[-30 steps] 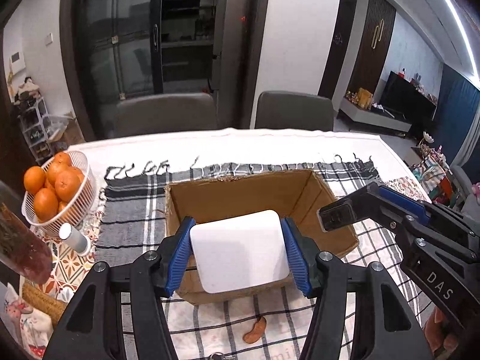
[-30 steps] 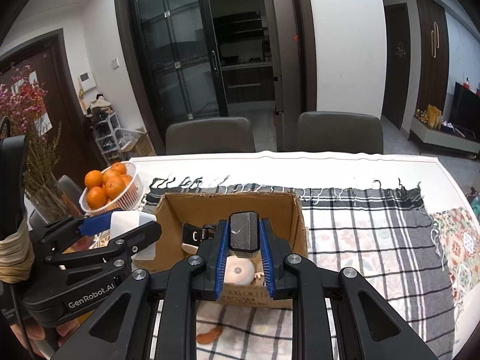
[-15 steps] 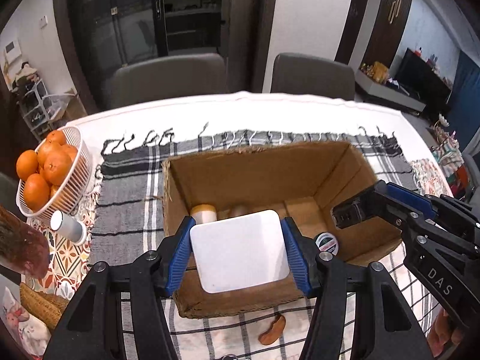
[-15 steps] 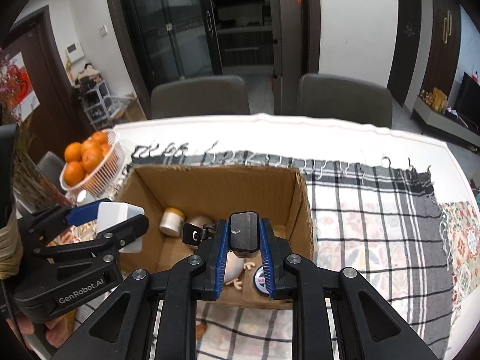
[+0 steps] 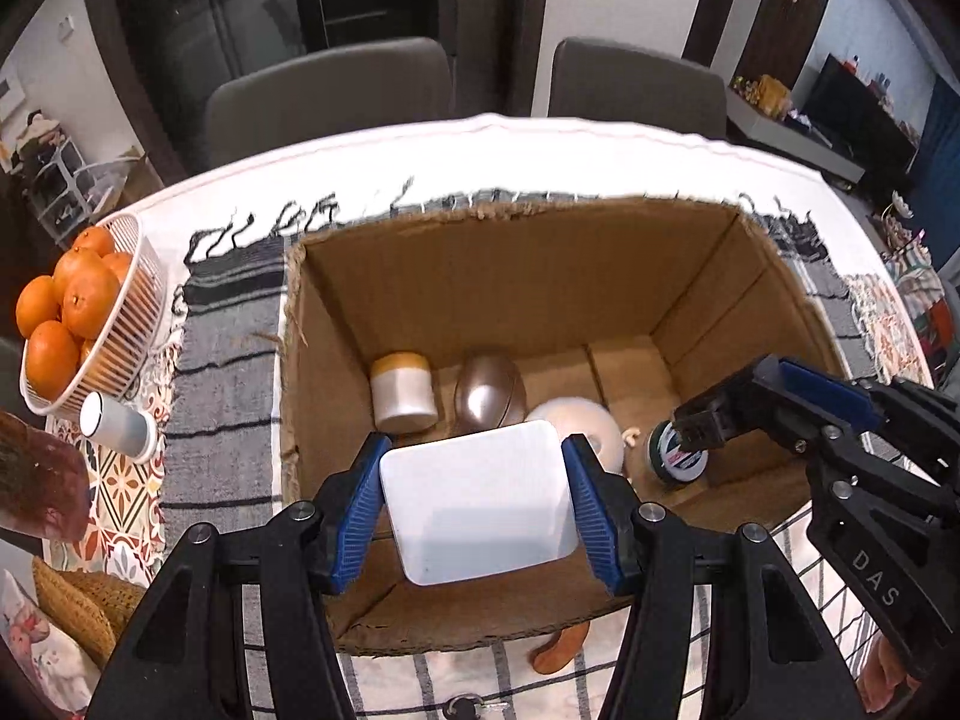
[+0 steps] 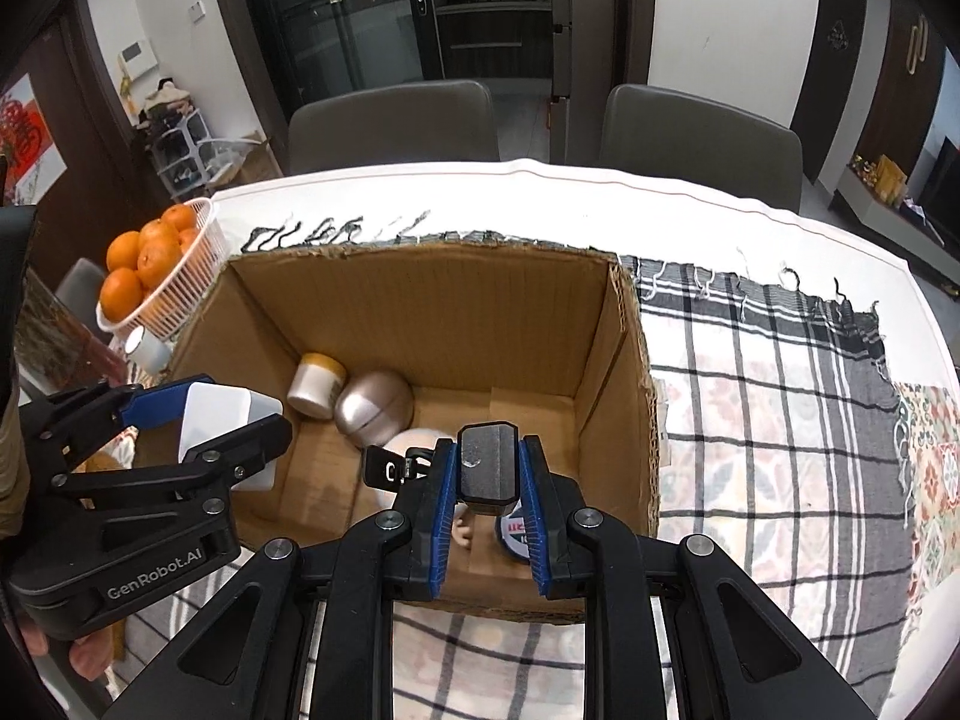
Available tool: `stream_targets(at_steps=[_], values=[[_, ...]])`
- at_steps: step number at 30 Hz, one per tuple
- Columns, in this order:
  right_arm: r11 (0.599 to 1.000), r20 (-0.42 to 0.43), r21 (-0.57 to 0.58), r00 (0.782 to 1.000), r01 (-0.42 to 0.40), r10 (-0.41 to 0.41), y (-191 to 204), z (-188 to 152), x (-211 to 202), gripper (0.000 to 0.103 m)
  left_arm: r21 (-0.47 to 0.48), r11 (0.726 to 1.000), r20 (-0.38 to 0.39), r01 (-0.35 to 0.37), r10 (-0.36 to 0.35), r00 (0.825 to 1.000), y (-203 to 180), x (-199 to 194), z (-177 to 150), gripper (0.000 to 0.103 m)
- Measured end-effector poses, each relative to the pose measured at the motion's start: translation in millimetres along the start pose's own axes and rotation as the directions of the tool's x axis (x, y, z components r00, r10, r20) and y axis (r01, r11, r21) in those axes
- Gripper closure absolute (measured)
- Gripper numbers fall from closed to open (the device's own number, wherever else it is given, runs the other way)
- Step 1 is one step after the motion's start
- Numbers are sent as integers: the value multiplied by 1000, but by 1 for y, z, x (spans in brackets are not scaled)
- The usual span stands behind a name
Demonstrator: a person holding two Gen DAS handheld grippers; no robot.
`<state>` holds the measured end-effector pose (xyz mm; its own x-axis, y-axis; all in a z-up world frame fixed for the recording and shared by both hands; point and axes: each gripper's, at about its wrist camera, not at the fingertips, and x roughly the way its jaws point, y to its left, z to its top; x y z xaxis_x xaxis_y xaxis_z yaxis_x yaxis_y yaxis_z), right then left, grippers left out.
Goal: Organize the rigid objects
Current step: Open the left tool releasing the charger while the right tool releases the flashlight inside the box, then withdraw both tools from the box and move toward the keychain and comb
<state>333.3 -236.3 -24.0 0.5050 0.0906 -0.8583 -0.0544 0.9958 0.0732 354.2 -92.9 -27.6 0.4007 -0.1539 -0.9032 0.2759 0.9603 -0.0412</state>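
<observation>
The white rounded block (image 5: 477, 501) sits pinched between the blue pads of the left gripper (image 5: 477, 504), over the near wall of the cardboard box (image 5: 540, 276). The right gripper (image 6: 489, 483) is pressed together on a small dark block (image 6: 487, 462) with a black tag clipped to its side, just inside the box at its near right. Compared with a second ago, both grippers have dipped and tilted down toward the box, so its floor now shows: a white jar with a gold lid (image 5: 402, 393), a bronze egg-shaped case (image 5: 489, 393), a pale round thing (image 5: 576, 426) and a green-rimmed tin (image 5: 678, 456) already lie there. I judge both held pieces are about to be set down among them, and free floor is mostly at the right and near left.

The pale round thing is half covered by the white block, so what it is stays unclear. The tin's label is too small to read. A brown item (image 5: 561, 648) on the checked cloth (image 6: 780, 420) before the box is partly hidden by its wall
</observation>
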Motion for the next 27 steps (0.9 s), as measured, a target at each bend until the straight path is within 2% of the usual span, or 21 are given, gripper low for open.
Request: stream_targets(at_steps=[9, 19, 27], values=[[1000, -44, 10, 999, -6, 6, -6, -1, 9, 78, -6, 999, 13, -38, 38, 999, 1, -5, 1, 47], [1000, 56, -1, 998, -1, 1, 9, -11, -26, 78, -41, 998, 129, -40, 45, 991, 8, -42, -21, 47], [1000, 162, 6, 987, -8, 7, 20, -27, -58, 78, -60, 998, 205, -35, 47, 978, 14, -70, -44, 47]])
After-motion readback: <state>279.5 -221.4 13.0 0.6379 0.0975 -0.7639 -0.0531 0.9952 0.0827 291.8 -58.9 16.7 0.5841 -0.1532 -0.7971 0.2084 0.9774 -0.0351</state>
